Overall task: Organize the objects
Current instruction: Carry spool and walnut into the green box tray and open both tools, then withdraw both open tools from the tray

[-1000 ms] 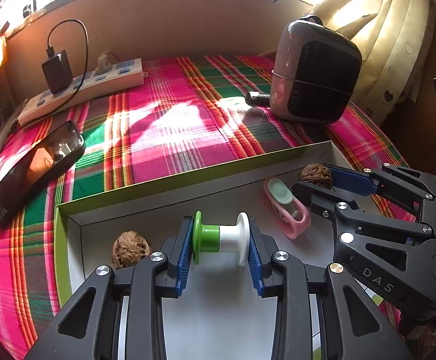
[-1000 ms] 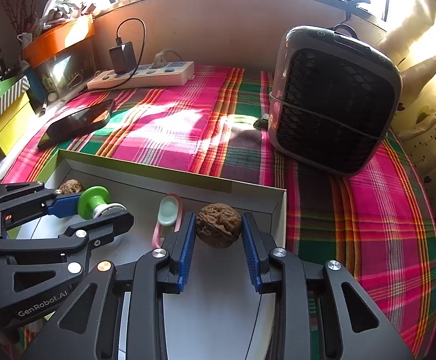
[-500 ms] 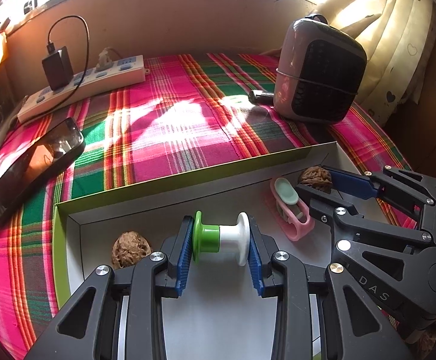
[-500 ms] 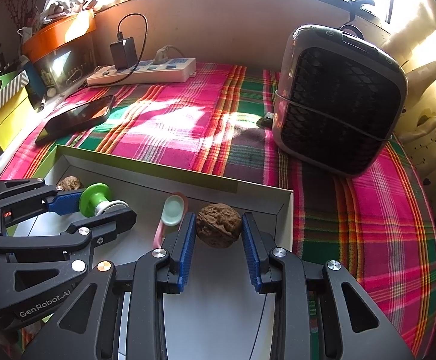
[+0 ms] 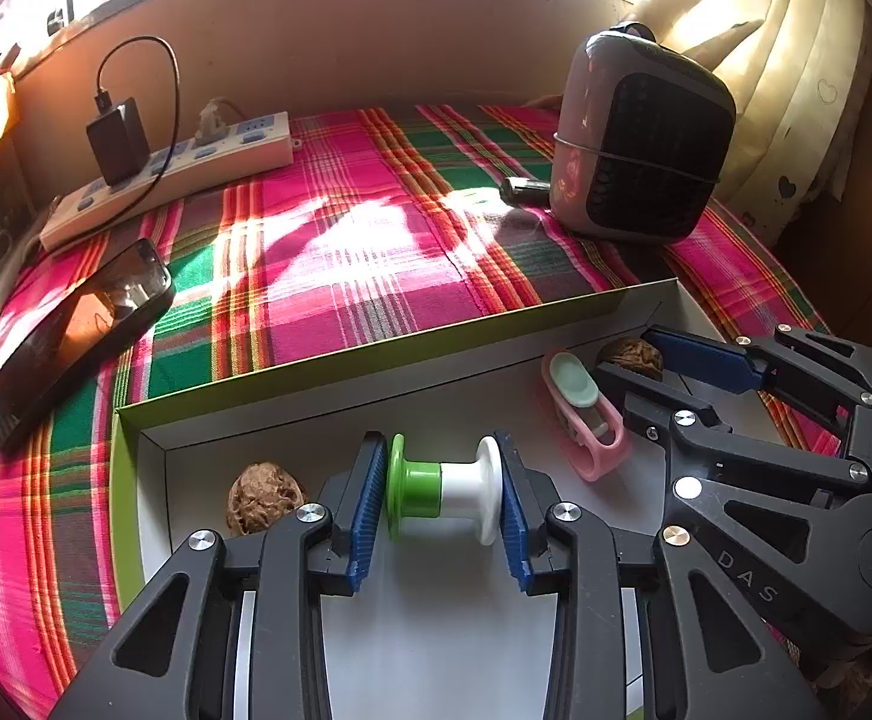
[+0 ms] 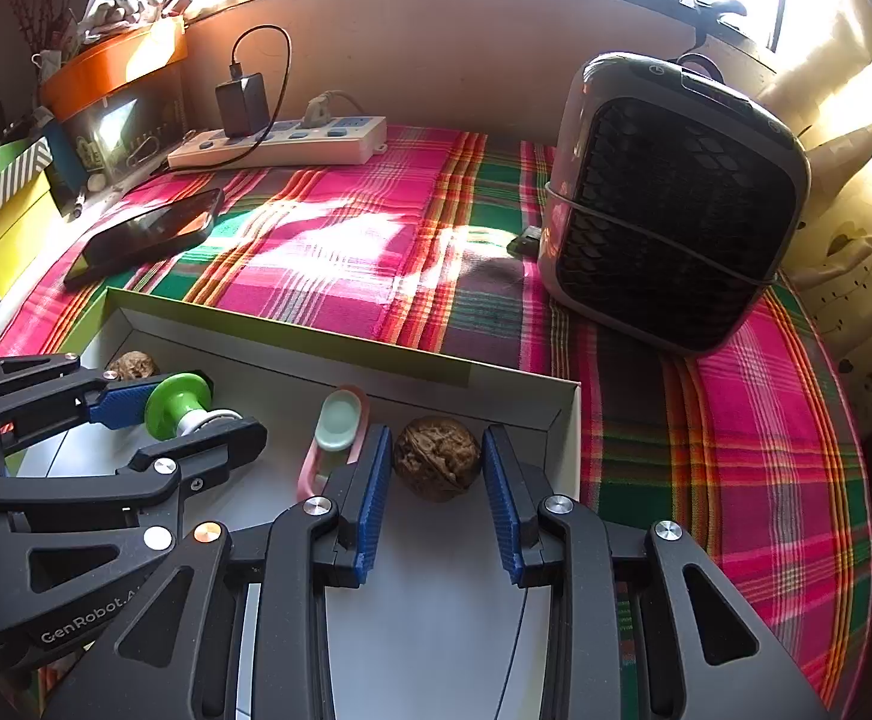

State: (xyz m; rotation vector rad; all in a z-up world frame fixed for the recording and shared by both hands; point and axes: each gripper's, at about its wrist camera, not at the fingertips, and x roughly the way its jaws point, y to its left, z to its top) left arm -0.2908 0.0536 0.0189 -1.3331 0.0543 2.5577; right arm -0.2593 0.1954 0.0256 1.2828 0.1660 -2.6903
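I have both jaws down inside the white box (image 5: 340, 402). My left gripper (image 5: 443, 501) clamps the green-and-white spool (image 5: 445, 495) near the box's left end; my right gripper (image 6: 436, 471) pinches a walnut (image 6: 436, 457) in the far right corner. A second walnut (image 5: 263, 498) and a pink clip (image 5: 583, 414) lie loose inside. Next, I judge, comes lifting or releasing each piece cleanly.

My two black plastic linkage grippers, left (image 5: 443, 498) and right (image 6: 436, 468), have ribbed blue finger pads (image 5: 370, 492), silver screws, one copper screw, and white "GenRobot.AI" and "DAS" lettering.
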